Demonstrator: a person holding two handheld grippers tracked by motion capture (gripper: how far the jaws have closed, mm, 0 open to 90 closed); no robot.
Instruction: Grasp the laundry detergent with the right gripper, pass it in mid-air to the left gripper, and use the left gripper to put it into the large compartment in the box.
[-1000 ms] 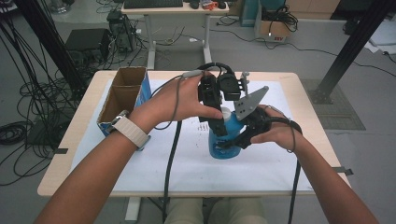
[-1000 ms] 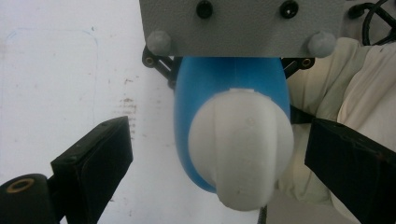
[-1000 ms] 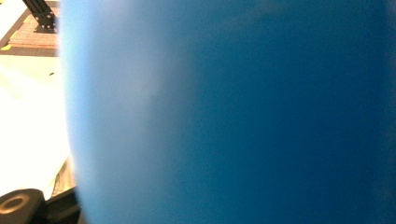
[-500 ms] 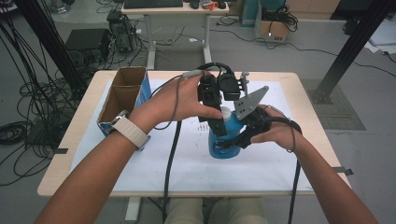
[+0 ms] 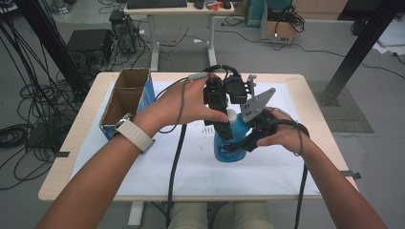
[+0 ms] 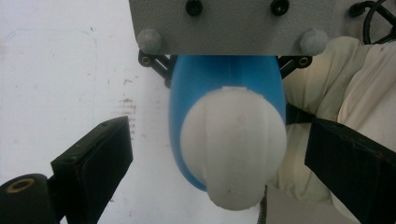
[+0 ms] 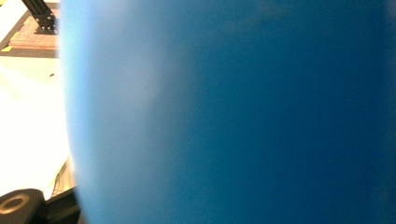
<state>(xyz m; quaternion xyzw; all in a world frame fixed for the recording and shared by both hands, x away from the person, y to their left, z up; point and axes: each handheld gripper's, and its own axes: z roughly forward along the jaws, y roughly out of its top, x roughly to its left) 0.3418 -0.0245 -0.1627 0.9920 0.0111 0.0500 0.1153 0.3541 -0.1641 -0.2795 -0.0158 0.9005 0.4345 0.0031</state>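
A blue bottle with a white cap stands upright on the white sheet at mid-table. My right gripper comes in from the right and is shut on the bottle's body. The bottle's blue wall sits very close to the right gripper's camera. My left gripper hangs over the bottle from above. In the left gripper view it is open. Its black pads stand on either side of the cap with gaps on both sides.
An open cardboard box stands at the table's left edge. The wooden table borders the sheet all round. Cables trail from both grippers toward the front edge. Behind the table are a desk, boxes and floor cables.
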